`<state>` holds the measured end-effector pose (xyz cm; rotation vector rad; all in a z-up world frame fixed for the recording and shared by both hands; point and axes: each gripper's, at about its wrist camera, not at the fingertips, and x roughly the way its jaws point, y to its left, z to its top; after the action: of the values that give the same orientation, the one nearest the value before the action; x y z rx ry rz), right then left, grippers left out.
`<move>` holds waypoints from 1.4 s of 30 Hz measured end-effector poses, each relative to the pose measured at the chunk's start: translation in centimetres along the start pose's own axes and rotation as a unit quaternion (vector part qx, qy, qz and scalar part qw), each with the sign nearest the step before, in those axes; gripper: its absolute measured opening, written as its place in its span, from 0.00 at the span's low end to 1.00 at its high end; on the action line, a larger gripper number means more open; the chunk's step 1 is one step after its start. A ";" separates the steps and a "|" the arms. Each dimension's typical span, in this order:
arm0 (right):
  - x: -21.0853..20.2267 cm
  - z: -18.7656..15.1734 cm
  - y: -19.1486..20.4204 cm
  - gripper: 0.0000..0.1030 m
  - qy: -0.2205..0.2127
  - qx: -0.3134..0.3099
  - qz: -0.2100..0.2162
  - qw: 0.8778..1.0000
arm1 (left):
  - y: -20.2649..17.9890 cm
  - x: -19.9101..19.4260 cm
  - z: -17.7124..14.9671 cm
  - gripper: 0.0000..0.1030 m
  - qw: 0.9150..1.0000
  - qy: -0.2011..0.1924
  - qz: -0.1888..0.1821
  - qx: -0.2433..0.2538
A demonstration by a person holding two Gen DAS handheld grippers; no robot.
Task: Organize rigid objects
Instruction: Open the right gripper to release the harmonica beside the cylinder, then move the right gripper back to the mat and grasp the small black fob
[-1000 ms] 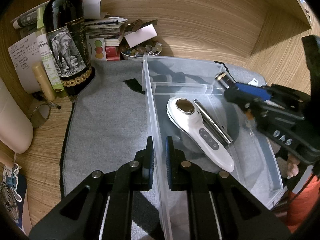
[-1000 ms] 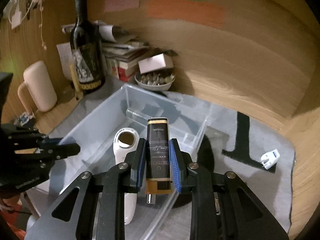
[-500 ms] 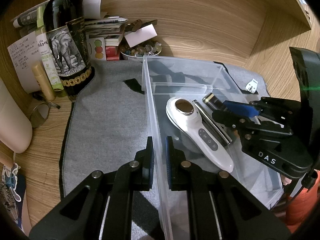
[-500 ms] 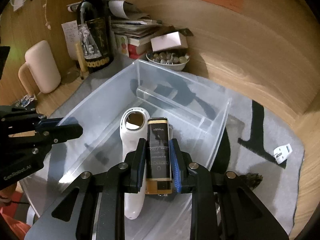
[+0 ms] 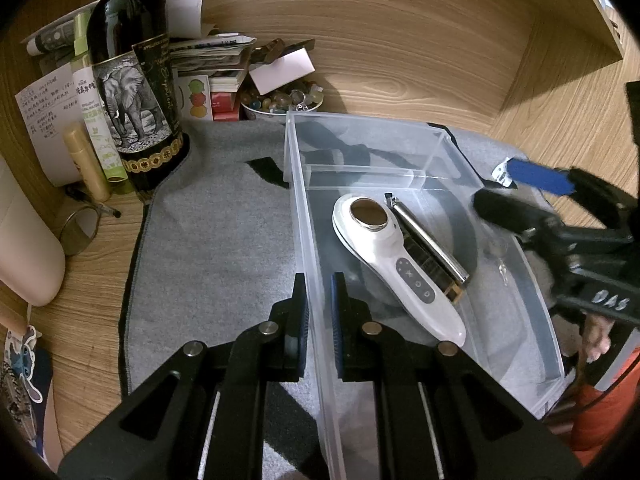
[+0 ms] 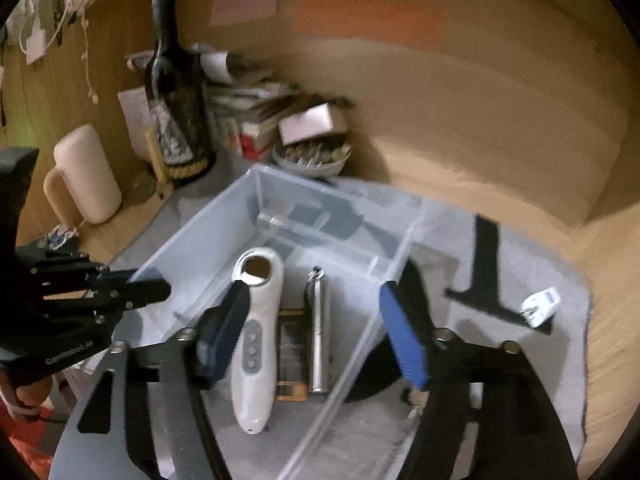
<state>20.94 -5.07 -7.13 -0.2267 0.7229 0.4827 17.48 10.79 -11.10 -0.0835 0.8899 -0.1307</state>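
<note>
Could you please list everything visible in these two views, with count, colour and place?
Bin: one, clear plastic, on the mat.
Massager: one, white, lying in the bin.
Dark bottle: one, gold-ended, lying between massager and tube.
Metal tube: one, silver, lying in the bin.
Mat: one, grey, on the desk.
Wine bottle: one, dark, standing left of the mat.
Plug: one, white, on the mat's right side.
Left gripper: black, fingers clamping the bin wall.
Right gripper: black, blue-padded, open over the bin.

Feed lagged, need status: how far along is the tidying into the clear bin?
Done: white handheld device, silver bar and black-gold case lie in the clear bin. In hand: left tongs clamp its wall; right tongs open, empty. Left: white plug on the grey mat.
</note>
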 end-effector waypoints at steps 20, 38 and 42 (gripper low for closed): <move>-3.4 -5.0 -9.6 0.78 0.029 0.109 -0.129 0.985 | 0.0 0.1 0.0 0.10 1.000 0.002 0.000 -0.001; 0.1 -10.8 -10.2 0.77 0.112 0.152 -0.106 0.976 | 0.1 0.6 0.1 0.10 1.000 0.007 0.001 0.001; -0.3 -10.9 -9.8 0.47 0.104 0.137 -0.103 0.980 | 0.2 0.6 0.1 0.10 1.000 0.007 0.000 0.000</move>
<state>19.34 -17.54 -14.56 -0.0924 0.9497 0.1605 17.94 10.85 -11.52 -0.0823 0.9043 -0.1320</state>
